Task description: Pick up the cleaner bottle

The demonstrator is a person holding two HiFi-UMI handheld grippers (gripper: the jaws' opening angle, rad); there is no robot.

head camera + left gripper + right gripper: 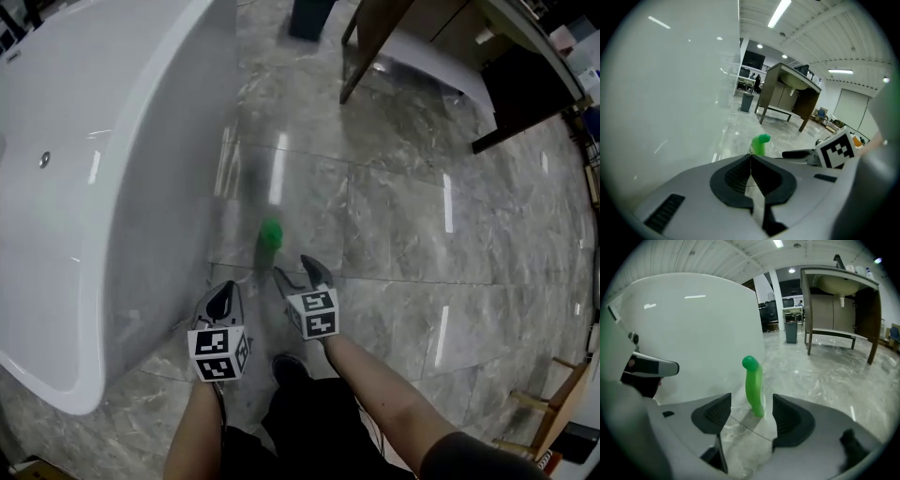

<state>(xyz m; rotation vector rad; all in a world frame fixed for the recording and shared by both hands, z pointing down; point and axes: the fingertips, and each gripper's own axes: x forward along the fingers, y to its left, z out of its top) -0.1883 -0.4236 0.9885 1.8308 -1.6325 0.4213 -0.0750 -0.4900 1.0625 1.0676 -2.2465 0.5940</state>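
A: Far left, the big white bathtub (84, 187) fills that side, its curved wall running down to the grey marble floor (422, 234).

B: Just right of it and near us is the left gripper (751, 158). Its jaws are pressed together with nothing between them.

A: Now the one to watch: the green cleaner bottle (753, 383), upright on the floor close by the tub's wall, just beyond both grippers.

B: The right gripper (298, 272) has its jaws spread wide! The bottle stands in line with the gap, and neither jaw touches it.

A: Far off to the right there's a dark bin (791, 332), then a wooden vanity (836, 310) with a basin.
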